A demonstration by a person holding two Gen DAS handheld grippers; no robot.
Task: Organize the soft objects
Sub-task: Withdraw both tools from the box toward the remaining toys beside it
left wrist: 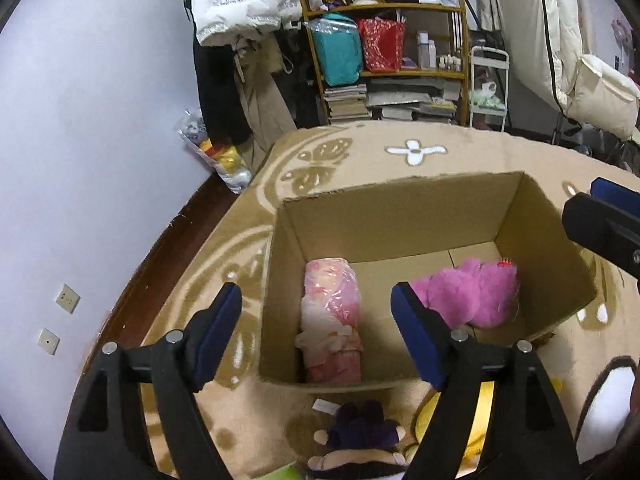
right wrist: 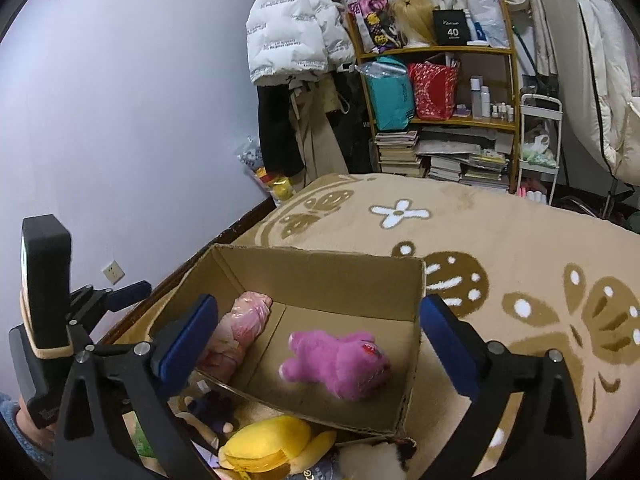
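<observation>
An open cardboard box (left wrist: pixel 400 208) (right wrist: pixel 320 272) stands on the beige rug. Inside lie a pink plastic-wrapped bundle (left wrist: pixel 332 312) (right wrist: pixel 240 328) at the left and a pink plush toy (left wrist: pixel 472 292) (right wrist: pixel 340 364) at the right. My left gripper (left wrist: pixel 316 332) is open and empty above the box's near left part. My right gripper (right wrist: pixel 316 344) is open and empty above the box. In front of the box lie a purple-haired doll (left wrist: pixel 360 436) (right wrist: pixel 212 408), a yellow plush (right wrist: pixel 268 448) (left wrist: pixel 484 412) and a white fluffy toy (right wrist: pixel 372 460).
The rug (right wrist: pixel 500 240) covers the floor up to a dark skirting along the lilac wall (left wrist: pixel 100 140). A wooden shelf (left wrist: pixel 400 68) with bags and books, hanging coats (left wrist: pixel 240 20) and a white cart (left wrist: pixel 490 88) stand at the back. The right gripper's body (left wrist: pixel 604 220) shows at the right edge.
</observation>
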